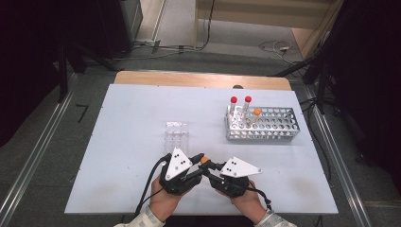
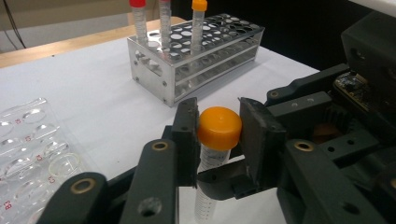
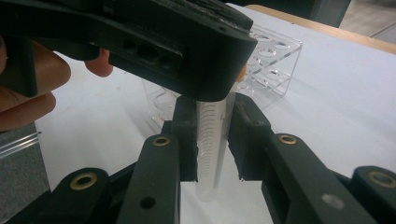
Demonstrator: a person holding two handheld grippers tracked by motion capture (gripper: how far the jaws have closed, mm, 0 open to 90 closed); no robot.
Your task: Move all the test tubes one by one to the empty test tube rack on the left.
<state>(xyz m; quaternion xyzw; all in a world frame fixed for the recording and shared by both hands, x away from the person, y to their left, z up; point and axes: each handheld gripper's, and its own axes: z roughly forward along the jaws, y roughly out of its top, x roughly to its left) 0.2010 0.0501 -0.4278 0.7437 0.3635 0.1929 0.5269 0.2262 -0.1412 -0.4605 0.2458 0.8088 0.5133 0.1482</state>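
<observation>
White bench (image 1: 132, 142) with a metal rack (image 1: 279, 126) near its far right corner holding two red-capped tubes (image 1: 233, 105) and one orange-capped tube (image 1: 256, 115), and a clear well plate (image 1: 176, 135) at mid-bench. At the near edge, the right gripper (image 3: 212, 140) clamps the clear body of an upright tube (image 3: 211, 140) while the left gripper (image 2: 218, 133) pinches its orange cap (image 2: 219, 127). Judged stage: cap gripped but on; uncapping remains, and nothing blocks either gripper.

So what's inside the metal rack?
Three capped tubes stand in the metal rack: two red-capped tubes and an orange-capped tube. Their lower ends are hidden by the rack.
</observation>
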